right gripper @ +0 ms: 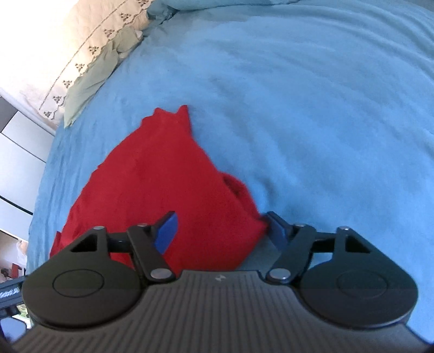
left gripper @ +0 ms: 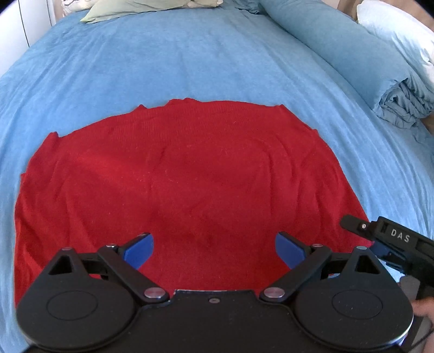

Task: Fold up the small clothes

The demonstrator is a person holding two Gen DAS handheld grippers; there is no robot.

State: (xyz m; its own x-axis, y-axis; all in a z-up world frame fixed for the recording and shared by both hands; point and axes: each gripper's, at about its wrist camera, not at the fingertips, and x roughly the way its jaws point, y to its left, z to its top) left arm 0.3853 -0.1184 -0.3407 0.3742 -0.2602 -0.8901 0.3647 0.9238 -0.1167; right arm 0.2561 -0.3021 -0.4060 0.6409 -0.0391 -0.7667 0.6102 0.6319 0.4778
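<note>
A red knit garment point(left gripper: 176, 173) lies spread flat on the blue bed cover point(left gripper: 190, 54). My left gripper point(left gripper: 214, 252) is open just above the garment's near edge, and its blue pads point(left gripper: 139, 251) hold nothing. My right gripper point(right gripper: 219, 230) is open at the garment's near right corner, with red cloth point(right gripper: 152, 176) between the jaws. Its right pad point(right gripper: 276, 230) touches the corner edge. The right gripper also shows at the right edge of the left wrist view point(left gripper: 390, 241).
A rolled blue duvet point(left gripper: 366, 62) and a white pillow point(left gripper: 398, 30) lie along the bed's right side. A pale green pillow point(left gripper: 130, 9) and an embroidered cream pillowcase point(right gripper: 81, 46) sit at the head. White cupboard fronts point(right gripper: 19, 146) stand left of the bed.
</note>
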